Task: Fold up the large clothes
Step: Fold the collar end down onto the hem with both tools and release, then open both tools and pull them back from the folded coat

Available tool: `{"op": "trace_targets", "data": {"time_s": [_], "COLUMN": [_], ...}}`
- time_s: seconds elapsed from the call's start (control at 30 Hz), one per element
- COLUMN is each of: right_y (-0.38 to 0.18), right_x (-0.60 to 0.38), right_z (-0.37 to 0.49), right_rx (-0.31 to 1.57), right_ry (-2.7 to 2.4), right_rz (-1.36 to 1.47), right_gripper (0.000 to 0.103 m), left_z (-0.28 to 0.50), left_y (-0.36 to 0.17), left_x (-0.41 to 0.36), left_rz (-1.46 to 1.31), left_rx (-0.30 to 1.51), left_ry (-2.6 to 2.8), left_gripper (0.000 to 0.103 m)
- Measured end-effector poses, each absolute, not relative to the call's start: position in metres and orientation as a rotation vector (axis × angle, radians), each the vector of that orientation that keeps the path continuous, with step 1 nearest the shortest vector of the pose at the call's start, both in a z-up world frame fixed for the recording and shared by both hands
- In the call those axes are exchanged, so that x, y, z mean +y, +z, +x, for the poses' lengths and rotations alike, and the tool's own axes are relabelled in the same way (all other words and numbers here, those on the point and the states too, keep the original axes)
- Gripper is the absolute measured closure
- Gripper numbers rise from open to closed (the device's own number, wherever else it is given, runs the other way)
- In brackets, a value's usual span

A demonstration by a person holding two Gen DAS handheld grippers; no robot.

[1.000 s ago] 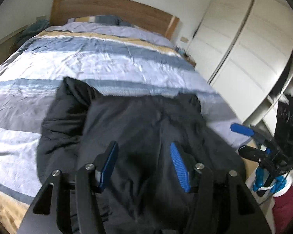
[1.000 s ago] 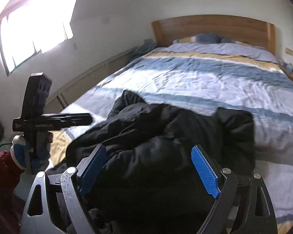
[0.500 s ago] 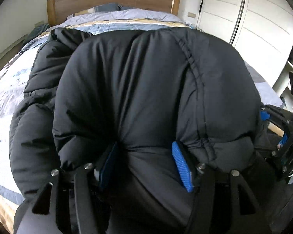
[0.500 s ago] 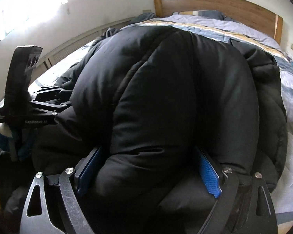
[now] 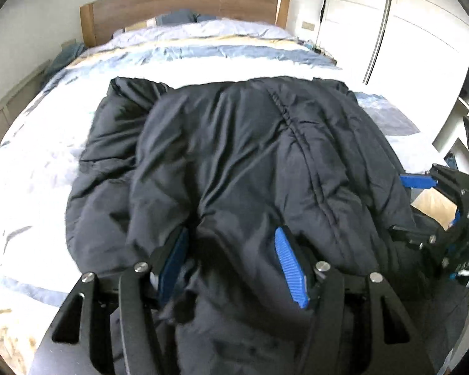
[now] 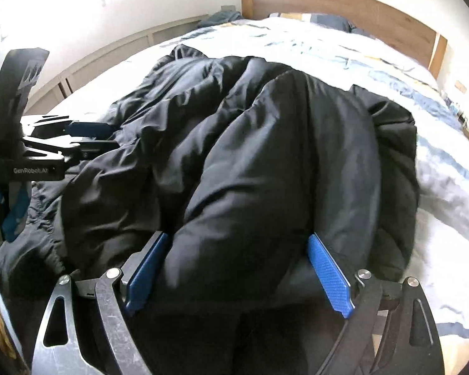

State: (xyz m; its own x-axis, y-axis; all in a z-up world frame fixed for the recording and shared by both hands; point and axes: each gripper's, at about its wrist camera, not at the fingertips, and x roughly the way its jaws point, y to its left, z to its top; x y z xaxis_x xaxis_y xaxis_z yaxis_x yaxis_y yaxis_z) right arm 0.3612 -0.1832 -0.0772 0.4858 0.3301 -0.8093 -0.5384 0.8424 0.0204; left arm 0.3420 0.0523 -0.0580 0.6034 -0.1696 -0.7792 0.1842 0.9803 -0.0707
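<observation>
A large black puffer jacket [image 5: 250, 162] lies bunched on the near half of the bed; it also fills the right wrist view [image 6: 265, 156]. My left gripper [image 5: 231, 265] has its blue pads spread wide, with a thick fold of the jacket bulging between them. My right gripper [image 6: 237, 268] stands the same way at the jacket's right side, jaws wide with padded fabric between them. Neither pair of pads presses the fabric flat. Each gripper shows in the other's view: the right [image 5: 422, 184] and the left [image 6: 78, 137].
The bed [image 5: 203, 53] has a blue, white and tan striped duvet and a wooden headboard [image 5: 184, 3]. White wardrobe doors [image 5: 406, 31] stand to the right. A low wall ledge [image 6: 125, 53] runs along the bed's left side.
The jacket, raised high in front of both cameras half a second ago, has come down and forward onto the bed. One second ago it lay flat, farther from the grippers.
</observation>
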Motion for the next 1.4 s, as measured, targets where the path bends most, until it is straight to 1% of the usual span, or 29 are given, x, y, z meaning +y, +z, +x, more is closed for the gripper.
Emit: {"op": "trace_targets", "data": {"time_s": [0.1,0.23,0.43,0.83,1.17,1.4], "right_y": [-0.081,-0.103,-0.092,-0.055,-0.061,-0.053], "right_x": [-0.189,-0.188,-0.180,-0.184,-0.199,-0.217], "right_z": [0.360,0.365,0.357,0.307,0.277,0.262], "right_rx": [0.936,0.984,0.971,0.894,0.920,0.912], "right_ry": [0.521,0.482,0.419,0.360,0.321,0.280], "right_rz": [-0.246,-0.234,-0.253,-0.263,-0.233,-0.194], "right_gripper": [0.014,0.014,0.014,0.014,0.014,0.014], "left_z": [0.340,0.333,0.327,0.273,0.245,0.223], "left_y": [-0.082,-0.092,-0.081,-0.047,-0.026,-0.017], "left_x": [0.053,0.050,0.054,0.057,0.057,0.059], "left_rz": [0.044,0.017,0.001,-0.005,0.048,0.080], "left_rx": [0.957,0.966,0.975,0.909,0.841,0.787], "left_ry": [-0.186,-0.157,-0.144,-0.073,0.064,0.110], "left_gripper": [0.045,0.044,0.044,0.044,0.044,0.044]}}
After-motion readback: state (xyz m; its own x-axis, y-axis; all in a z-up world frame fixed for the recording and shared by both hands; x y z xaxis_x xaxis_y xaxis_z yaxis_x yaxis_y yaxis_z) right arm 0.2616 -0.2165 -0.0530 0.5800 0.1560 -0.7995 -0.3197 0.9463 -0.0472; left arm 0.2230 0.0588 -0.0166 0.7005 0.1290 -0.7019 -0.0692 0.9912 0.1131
